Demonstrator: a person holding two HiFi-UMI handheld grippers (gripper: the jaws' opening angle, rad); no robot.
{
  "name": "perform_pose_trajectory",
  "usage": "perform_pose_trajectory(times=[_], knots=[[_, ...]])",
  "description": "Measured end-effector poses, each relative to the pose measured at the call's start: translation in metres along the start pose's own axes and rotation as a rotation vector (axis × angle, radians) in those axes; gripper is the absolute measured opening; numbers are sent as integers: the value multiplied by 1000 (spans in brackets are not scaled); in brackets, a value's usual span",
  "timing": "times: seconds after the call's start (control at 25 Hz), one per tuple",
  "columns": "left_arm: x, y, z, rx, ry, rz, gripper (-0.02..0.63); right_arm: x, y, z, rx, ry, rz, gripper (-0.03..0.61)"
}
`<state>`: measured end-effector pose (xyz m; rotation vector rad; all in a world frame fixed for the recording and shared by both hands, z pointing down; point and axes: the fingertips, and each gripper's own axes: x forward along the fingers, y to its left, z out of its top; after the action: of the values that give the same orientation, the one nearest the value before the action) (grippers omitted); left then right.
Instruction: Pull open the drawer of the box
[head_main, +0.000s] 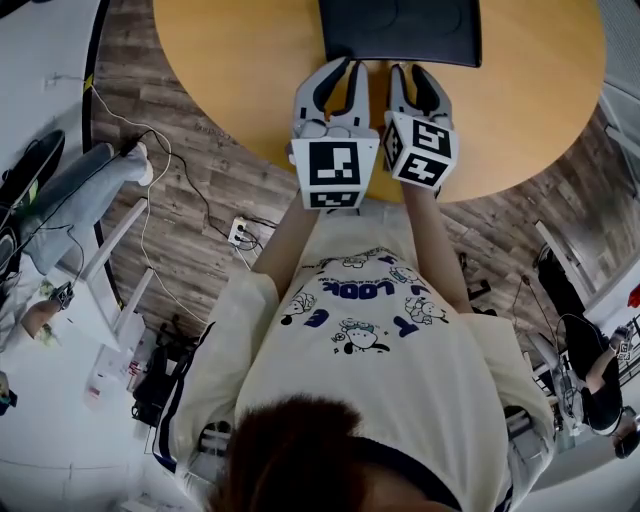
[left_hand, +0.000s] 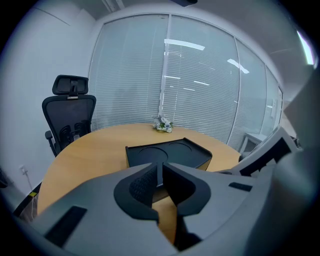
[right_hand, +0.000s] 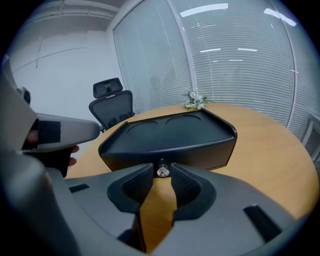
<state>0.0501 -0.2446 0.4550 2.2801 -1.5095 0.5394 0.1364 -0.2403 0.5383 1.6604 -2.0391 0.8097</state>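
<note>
**Inspector:** State of the right gripper (right_hand: 161, 167)?

**Operator:** Its jaws stand narrowly apart. The knob (right_hand: 161, 171) of the drawer (right_hand: 200, 156) sits between the two tips with a sliver of clearance on each side. No firm contact is visible.

**Inspector:** Where is the drawer relative to those jaws?

**Operator:** It is directly ahead of the tips, set in the front face of the box (right_hand: 170, 132) under the raised rim. As far as this view shows, the drawer front lies level with that face.

**Inspector:** State of the left gripper (left_hand: 161, 169)?

**Operator:** Its jaws are drawn together with nothing between them. The box lies just beyond the tips, with one corner turned toward them. The head view shows both grippers side by side, close together, tips at the near edge of the box.

**Inspector:** What lies further out?

**Operator:** The box rests on a round wooden table (right_hand: 270, 150). Past the box, along the line of the right jaws, a small flower bunch (right_hand: 195, 101) sits at the far table edge. An office chair (right_hand: 111, 107) stands left of that line, beyond the table. Closed blinds (right_hand: 240, 60) fill the background.
</note>
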Motion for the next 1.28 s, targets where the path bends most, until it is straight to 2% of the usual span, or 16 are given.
perform_pose_trajectory(times=[0.44, 0.72, 1.28], knots=[[-1, -1, -7, -6, 17, -1, 43, 10, -2, -10, 14, 36, 10, 121], [-6, 2, -15, -13, 24, 8, 43, 16, 0, -14, 6, 45, 34, 91], [-24, 6, -23, -17, 27, 9, 43, 12, 4, -19, 26, 44, 34, 87]])
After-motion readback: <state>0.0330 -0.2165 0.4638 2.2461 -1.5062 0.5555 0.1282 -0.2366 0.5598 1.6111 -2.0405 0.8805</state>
